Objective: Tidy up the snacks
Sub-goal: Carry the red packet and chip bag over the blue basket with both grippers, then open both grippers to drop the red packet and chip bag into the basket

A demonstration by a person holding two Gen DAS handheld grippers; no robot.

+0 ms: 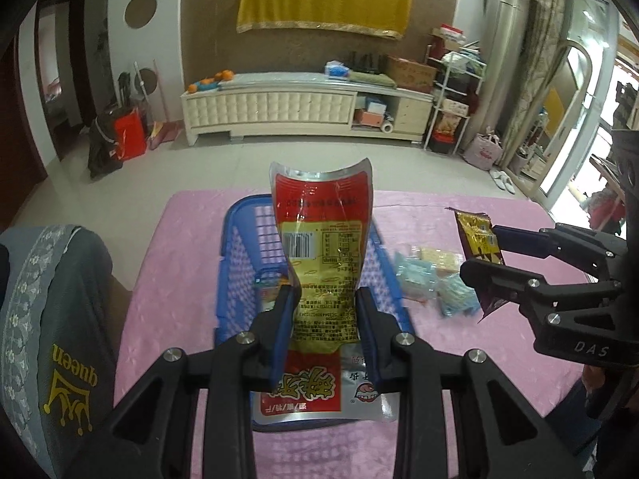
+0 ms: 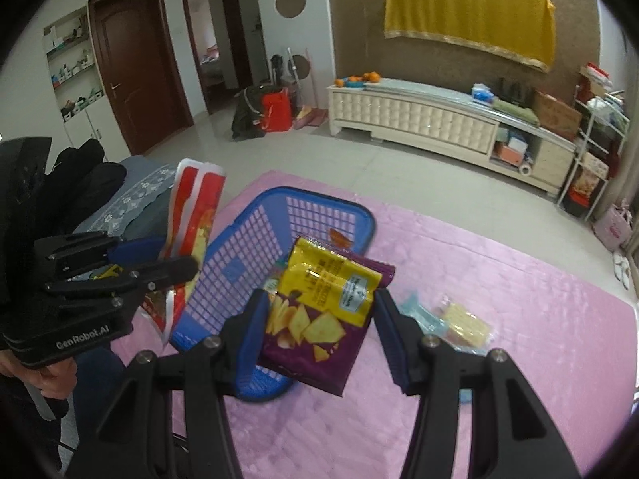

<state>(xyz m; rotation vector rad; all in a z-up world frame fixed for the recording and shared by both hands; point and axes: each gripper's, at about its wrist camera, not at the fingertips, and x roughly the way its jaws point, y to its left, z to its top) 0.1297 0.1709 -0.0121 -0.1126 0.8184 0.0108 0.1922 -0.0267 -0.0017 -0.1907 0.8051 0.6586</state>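
Blue pads (image 1: 284, 321) of the left gripper (image 1: 327, 315) pinch a red-and-yellow foil packet (image 1: 323, 239), held upright over the blue basket (image 1: 235, 239). Right gripper (image 2: 319, 319) clamps a purple chip bag (image 2: 319, 319) at the basket's near right edge, partly over the rim. Basket sits on the pink tablecloth (image 2: 519, 299); a few small wrapped snacks (image 1: 423, 275) lie loose just right of it. Advice: lower each pack well inside the walls before letting go, one at a time, so neither catches the rim or tips out.
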